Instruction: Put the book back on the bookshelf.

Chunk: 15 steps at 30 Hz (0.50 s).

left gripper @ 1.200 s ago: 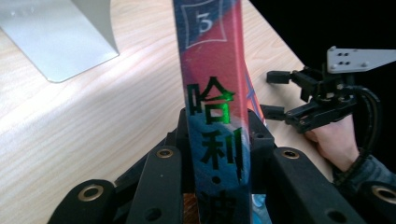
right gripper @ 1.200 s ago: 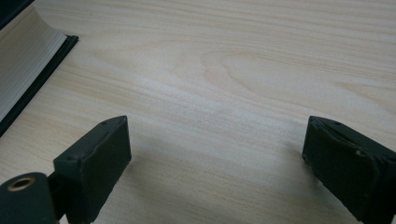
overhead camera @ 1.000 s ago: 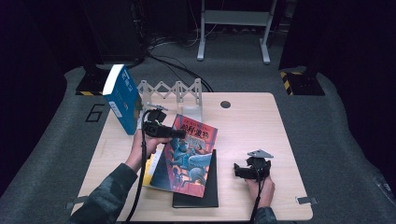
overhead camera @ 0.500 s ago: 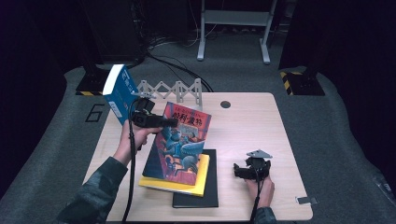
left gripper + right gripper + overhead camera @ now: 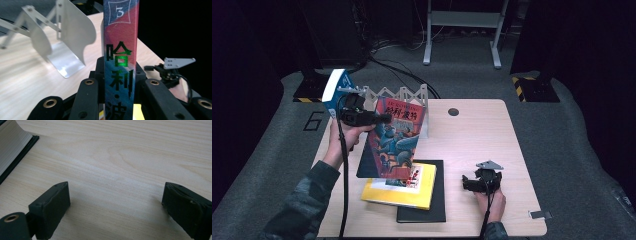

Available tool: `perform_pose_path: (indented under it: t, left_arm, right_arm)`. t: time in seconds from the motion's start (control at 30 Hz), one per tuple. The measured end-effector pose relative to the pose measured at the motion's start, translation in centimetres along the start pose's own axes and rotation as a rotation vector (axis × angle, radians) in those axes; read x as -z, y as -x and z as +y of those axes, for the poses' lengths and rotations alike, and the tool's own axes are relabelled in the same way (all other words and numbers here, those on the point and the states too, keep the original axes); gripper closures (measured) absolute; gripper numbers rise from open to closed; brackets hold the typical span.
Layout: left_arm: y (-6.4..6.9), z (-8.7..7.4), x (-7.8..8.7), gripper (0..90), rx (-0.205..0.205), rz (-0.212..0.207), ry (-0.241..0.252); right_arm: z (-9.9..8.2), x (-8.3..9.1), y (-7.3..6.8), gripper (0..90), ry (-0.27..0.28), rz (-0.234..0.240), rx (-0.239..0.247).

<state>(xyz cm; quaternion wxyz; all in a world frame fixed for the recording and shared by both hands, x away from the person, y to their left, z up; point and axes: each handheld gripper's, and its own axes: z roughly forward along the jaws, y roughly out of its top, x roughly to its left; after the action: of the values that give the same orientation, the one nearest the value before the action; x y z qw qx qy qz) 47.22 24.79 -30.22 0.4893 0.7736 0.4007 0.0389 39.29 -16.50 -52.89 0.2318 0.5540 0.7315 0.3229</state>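
Two grippers are at work over a pale wooden table (image 5: 492, 130). The left gripper (image 5: 379, 119) is held up above the table's ten o'clock area, and its jaws pinch a red and blue picture book (image 5: 394, 142) by the spine near its top edge. In the left gripper view, the book's spine (image 5: 120, 60) stands upright between the two black jaws, with green characters running down it. The book hangs nearly upright and tilted; whether its lower edge touches the stack below cannot be told.

That stack holds a yellow book (image 5: 404, 187) lying flat on a black book (image 5: 434, 195), towards six o'clock on the table. At eleven o'clock stands a white folding book rack (image 5: 404, 97), and a blue book (image 5: 334, 92) leans at its left end, just beside the left gripper.

The right gripper (image 5: 469, 184) rests low on the table at about four o'clock, well apart from the lifted book. In the right gripper view, its jaws are spread wide with bare wood between them, and the page edges of the black book (image 5: 12, 147) lie at ten o'clock.
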Motion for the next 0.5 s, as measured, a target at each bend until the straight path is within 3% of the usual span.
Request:
perform_pose_path:
  t: [0.2, 0.47, 0.5]
  left_arm:
    - [-0.5, 0.5, 1.2, 74.3, -0.002, 0.057, 0.041]
    - [-1.6, 0.4, 1.9, 74.3, -0.021, 0.143, 0.059]
    - [-1.9, 0.3, 2.1, 74.3, -0.006, 0.153, 0.072]
  right_arm:
    - [0.0, 0.0, 0.0, 7.4, -0.004, 0.004, 0.005]
    - [0.0, 0.1, 0.0, 7.4, -0.005, 0.004, 0.005]
    - [0.0, 0.0, 0.0, 7.4, -0.004, 0.004, 0.005]
